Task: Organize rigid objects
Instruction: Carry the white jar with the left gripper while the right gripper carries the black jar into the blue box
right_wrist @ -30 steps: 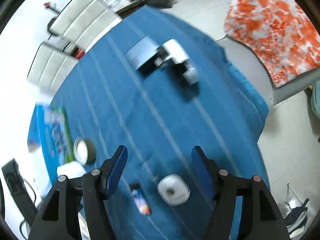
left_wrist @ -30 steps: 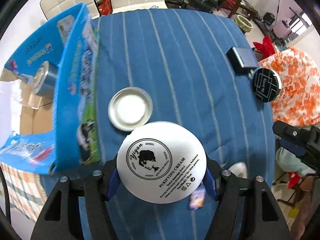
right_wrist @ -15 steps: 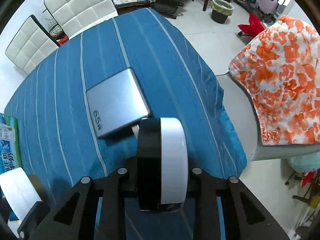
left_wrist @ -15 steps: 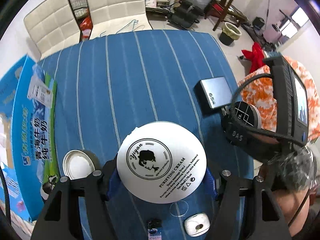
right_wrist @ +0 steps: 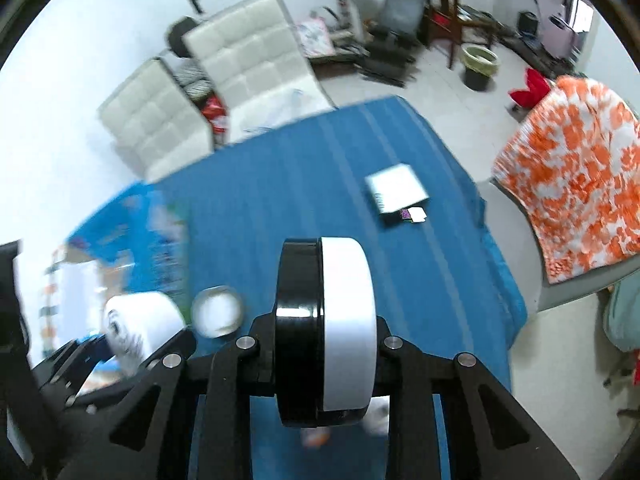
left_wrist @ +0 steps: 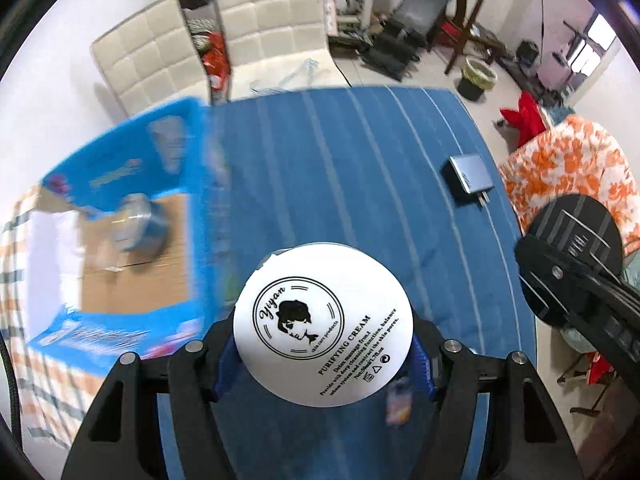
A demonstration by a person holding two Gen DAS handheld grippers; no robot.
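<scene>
Left wrist: both grippers carry jars above the blue table.
Left gripper (left_wrist: pixel 323 354) pinches a white cream jar (left_wrist: pixel 322 324); right gripper (right_wrist: pixel 326 354) clamps a black-and-white jar (right_wrist: pixel 326 332) on edge. Ahead-left sits an open blue box (left_wrist: pixel 132 184); ahead-right, a grey case (left_wrist: pixel 469 173).

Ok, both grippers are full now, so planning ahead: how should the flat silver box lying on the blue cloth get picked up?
Grip the silver box across its two long side edges, coming straight down from above. It lies flat and thin on the tablecloth, so only the edges offer a hold. Probably avoid the near end, where small things sit against it.
</scene>
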